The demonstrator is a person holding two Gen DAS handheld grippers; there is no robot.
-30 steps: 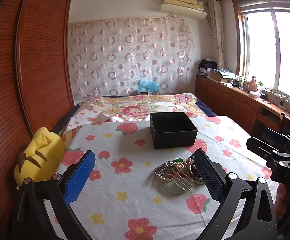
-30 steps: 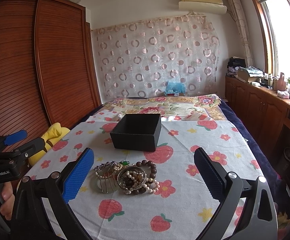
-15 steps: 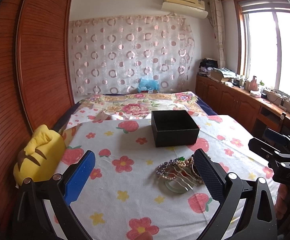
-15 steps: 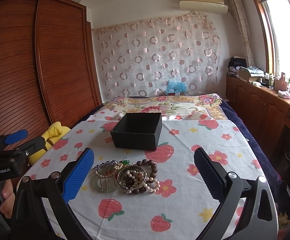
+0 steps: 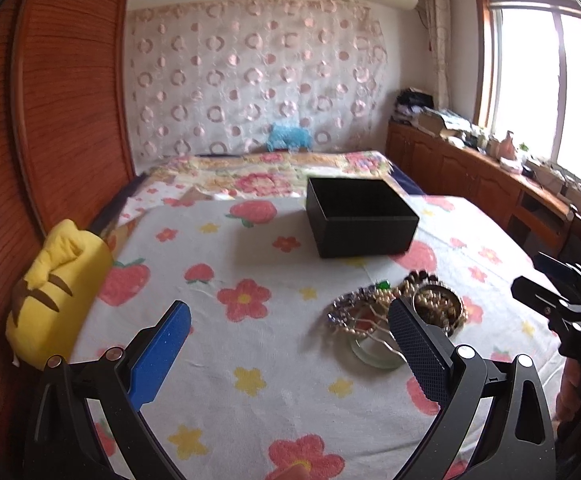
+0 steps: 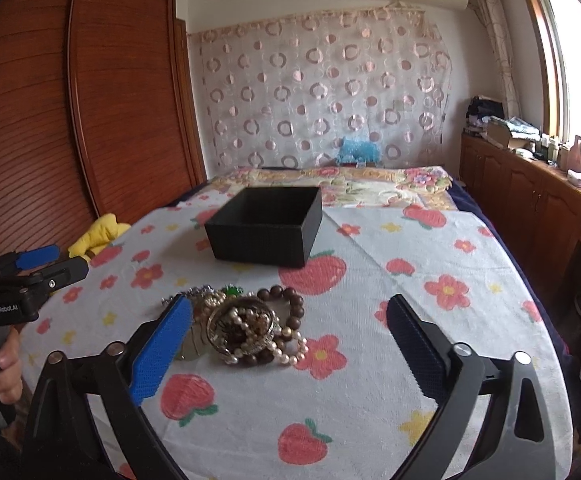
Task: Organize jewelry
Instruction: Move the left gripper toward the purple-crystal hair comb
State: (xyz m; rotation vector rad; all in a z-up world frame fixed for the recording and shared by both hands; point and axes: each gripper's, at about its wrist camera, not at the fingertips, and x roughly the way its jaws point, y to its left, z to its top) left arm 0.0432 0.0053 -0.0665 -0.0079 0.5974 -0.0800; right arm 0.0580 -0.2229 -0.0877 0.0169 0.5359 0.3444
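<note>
A pile of jewelry (image 6: 246, 326) lies on the flowered cloth: a brown bead bracelet (image 6: 290, 304), a pearl string (image 6: 290, 350), a gold bangle, a hair comb and a green ring. In the left wrist view the jewelry pile (image 5: 394, 316) lies partly behind my right finger. An open black box (image 6: 266, 226) stands beyond the pile; it also shows in the left wrist view (image 5: 360, 216) and looks empty. My left gripper (image 5: 288, 350) is open, just left of the pile. My right gripper (image 6: 288, 350) is open, hovering just above and short of the pile.
The flowered cloth (image 6: 430, 320) covers a table in front of a bed. A yellow plush toy (image 5: 54, 292) lies at the table's left edge. A wooden wardrobe (image 6: 90, 120) stands on the left, low cabinets (image 6: 530, 208) under the window on the right.
Both grippers have moved forward and down toward the jewelry pile; the pile and box now look larger. Both stay open.
</note>
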